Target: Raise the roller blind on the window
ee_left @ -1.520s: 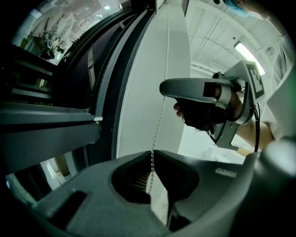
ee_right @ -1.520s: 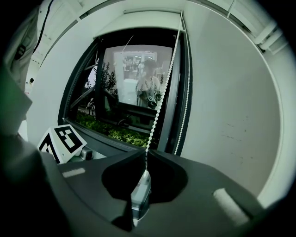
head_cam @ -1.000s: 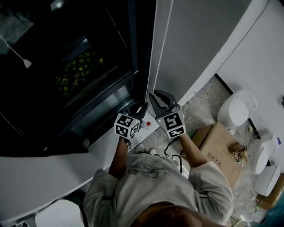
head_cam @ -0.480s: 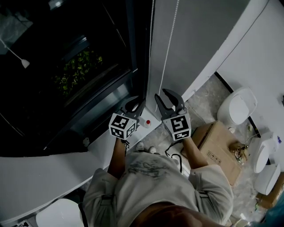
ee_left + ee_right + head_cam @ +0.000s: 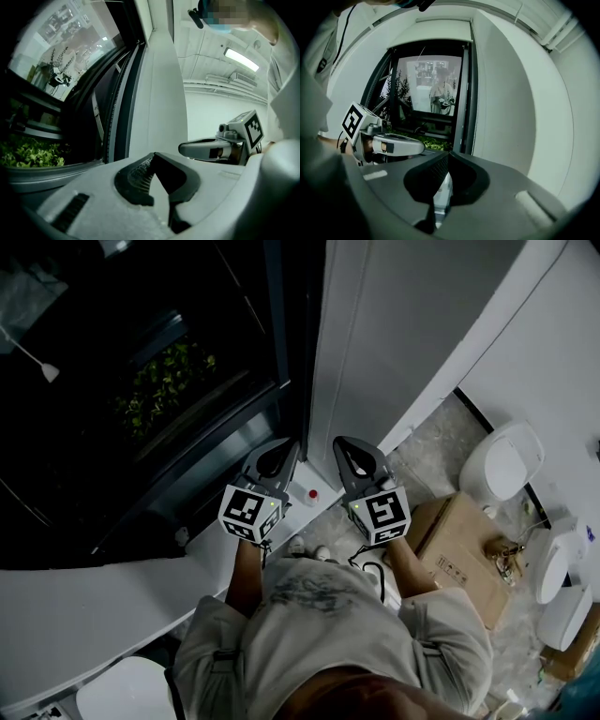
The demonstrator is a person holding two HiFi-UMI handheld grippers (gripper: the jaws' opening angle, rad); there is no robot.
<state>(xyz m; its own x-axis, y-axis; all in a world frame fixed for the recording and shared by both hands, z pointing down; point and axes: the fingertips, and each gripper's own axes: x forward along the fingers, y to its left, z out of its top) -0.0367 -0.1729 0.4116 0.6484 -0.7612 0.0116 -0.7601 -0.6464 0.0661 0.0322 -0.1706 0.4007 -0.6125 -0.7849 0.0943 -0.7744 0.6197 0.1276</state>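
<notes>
Window (image 5: 159,381) left, cardboard box (image 5: 466,549) on floor (image 5: 431,451) right

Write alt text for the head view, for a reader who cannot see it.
A person, seen from above, holds grey left tongs and grey right tongs, both shut, side by side before a dark window. The left tongs have just closed, nothing visible between them. A brown cardboard box lies lower right.

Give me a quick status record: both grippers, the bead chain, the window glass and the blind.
left gripper: shut; jaws have just closed, nothing seen between them
right gripper: shut; nothing seen between its jaws
bead chain: hangs beside the window frame; no grip on it visible
window glass: dark, uncovered where visible
roller blind: not made out in any view
</notes>
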